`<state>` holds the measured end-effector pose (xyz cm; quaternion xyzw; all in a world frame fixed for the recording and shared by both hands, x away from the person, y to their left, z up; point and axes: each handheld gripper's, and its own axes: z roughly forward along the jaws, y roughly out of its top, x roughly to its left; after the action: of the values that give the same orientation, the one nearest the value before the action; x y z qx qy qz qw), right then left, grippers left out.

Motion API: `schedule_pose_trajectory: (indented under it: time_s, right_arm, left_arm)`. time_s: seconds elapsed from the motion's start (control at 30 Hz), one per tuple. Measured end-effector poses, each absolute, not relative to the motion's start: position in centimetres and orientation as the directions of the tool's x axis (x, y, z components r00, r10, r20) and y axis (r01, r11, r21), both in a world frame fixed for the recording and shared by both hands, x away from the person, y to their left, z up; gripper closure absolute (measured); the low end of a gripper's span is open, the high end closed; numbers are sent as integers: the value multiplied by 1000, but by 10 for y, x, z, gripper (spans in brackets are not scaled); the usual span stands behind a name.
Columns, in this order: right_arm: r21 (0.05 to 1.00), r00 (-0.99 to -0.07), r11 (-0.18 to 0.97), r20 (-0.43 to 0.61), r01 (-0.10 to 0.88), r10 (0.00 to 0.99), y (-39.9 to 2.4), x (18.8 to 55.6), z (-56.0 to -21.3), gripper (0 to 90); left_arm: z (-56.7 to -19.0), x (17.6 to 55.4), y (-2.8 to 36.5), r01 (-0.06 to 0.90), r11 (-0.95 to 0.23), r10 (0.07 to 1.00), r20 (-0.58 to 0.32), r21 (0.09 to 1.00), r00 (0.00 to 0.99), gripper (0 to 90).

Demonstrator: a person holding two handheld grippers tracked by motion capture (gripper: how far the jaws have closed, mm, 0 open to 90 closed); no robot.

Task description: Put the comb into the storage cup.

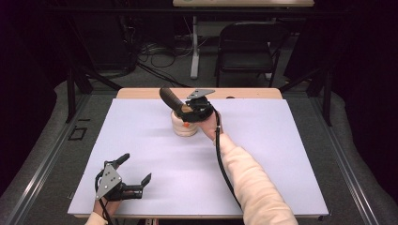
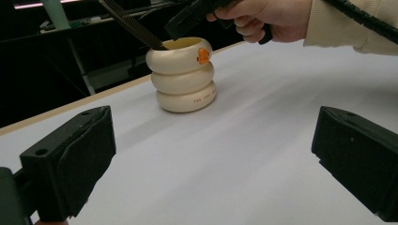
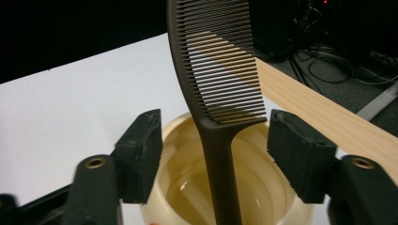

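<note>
A cream holder (image 1: pixel 184 125) made of three stacked rings stands at the far middle of the white board (image 1: pixel 263 154). A dark comb (image 1: pixel 170 99) stands in it, handle down, leaning toward the far left. My right gripper (image 1: pixel 187 111) hangs just over the holder's mouth. In the right gripper view the comb (image 3: pixel 218 70) rises between the jaws of the right gripper (image 3: pixel 214 150), with a gap on each side, above the holder (image 3: pixel 267 187). My left gripper (image 1: pixel 137 168) rests at the near left with its jaws wide apart (image 2: pixel 213 154) and nothing in them, facing the holder (image 2: pixel 184 77).
The board lies on a wooden table whose far edge (image 1: pixel 141 93) shows behind it. A black folding chair (image 1: pixel 246 44) and cables stand on the floor beyond. The right gripper's cable (image 1: pixel 220 159) runs along the sleeve.
</note>
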<state>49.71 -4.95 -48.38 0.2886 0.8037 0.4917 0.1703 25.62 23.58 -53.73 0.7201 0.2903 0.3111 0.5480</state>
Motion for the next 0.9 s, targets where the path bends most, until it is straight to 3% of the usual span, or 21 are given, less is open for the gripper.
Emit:
schedule_pose_trajectory:
  time_s: [0.23,0.9]
  right_arm:
    - [868,-799,386,21,313,601,-58,491,-476,188]
    - [827,-837,456,33,330,546,-74,474,-470,36]
  left_arm:
    - [-537,256,235,78,-234,759,132,969,637,0]
    - [-538,257,235,82,-240,761,135,967,634,0]
